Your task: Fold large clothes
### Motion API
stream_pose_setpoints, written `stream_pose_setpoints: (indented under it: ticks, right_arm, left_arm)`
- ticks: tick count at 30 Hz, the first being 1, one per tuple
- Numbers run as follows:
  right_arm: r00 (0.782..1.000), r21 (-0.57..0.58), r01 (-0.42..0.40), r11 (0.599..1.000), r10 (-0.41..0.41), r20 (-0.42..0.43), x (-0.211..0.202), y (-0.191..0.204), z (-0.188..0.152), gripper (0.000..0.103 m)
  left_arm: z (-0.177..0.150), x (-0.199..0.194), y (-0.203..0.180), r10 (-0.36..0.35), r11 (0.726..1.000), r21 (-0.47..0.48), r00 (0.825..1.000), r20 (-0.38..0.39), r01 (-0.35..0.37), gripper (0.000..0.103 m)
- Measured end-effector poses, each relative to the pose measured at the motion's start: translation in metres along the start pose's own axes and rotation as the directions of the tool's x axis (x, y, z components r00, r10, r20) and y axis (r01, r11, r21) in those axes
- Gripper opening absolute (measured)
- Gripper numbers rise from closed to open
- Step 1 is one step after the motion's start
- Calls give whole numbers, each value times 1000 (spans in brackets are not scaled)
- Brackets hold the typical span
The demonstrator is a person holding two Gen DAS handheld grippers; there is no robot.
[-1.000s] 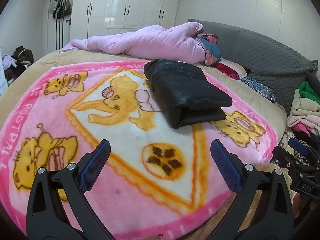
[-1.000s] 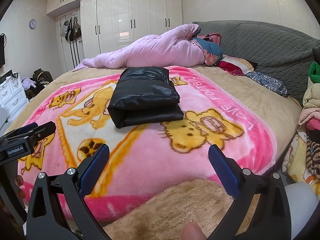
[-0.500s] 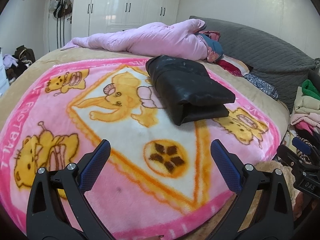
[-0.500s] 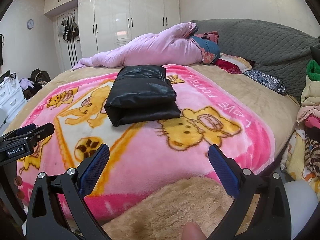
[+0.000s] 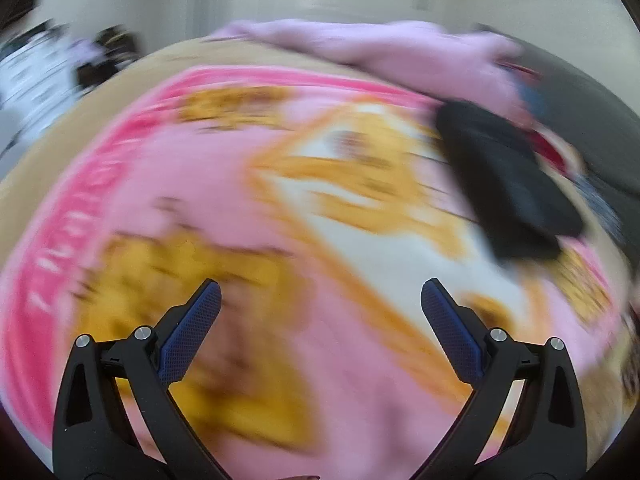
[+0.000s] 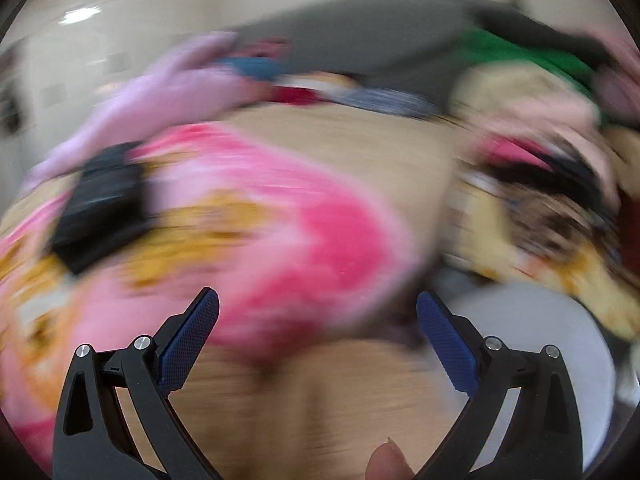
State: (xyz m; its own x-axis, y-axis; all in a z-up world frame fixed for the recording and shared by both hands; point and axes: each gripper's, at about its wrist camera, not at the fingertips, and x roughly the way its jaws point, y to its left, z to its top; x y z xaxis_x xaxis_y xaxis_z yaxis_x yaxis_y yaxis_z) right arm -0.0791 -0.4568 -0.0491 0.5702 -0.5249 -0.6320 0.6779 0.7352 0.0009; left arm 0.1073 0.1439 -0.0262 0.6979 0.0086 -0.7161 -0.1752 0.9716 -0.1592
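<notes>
Filling most of both views, the bed (image 5: 132,76) is showing a tan cover along its edges, and both frames are smearing heavily, so fine detail is not readable. Lying over the bed, a plush pink blanket (image 5: 200,168) with yellow cartoon figures and a white diamond panel is spreading from the near edge toward the far side; in the right wrist view its bright pink border (image 6: 320,232) is curving down over the bed's edge. Behind it, a grey quilted headboard (image 6: 360,36) is rising against a pale wall. A long pale-pink quilt (image 5: 380,44) is lying bunched across the far side of the bed, just behind the task's garment. To the right of the bed, a mixed heap of clothes (image 6: 532,120) is piling up, with a green piece on top and cream, pink and dark patterned pieces under it. The folded black garment (image 5: 508,184) is resting on the blanket toward the far right in the left wrist view, a compact, smooth, slightly shiny rectangular bundle; in the right wrist view it (image 6: 100,204) is sitting at the left. The left gripper (image 5: 320,328) is hovering over the blanket with its fingers spread wide and gripping nothing. The right gripper (image 6: 318,332) is hanging over the bed's near edge, its fingers likewise wide apart and bare, their blue pads (image 6: 188,340) showing a fine ribbed texture.
</notes>
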Motion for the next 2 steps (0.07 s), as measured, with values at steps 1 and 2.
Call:
stream_pose_setpoints:
  ticks: [1, 2]
  right_arm:
    - [992, 74, 125, 989, -123, -40, 23, -43, -1, 99]
    - [992, 74, 125, 989, -123, -40, 23, -43, -1, 99]
  left_arm:
    - [15, 12, 36, 89, 996, -30, 996, -1, -89, 94]
    - [28, 21, 68, 164, 985, -55, 987, -1, -164, 94]
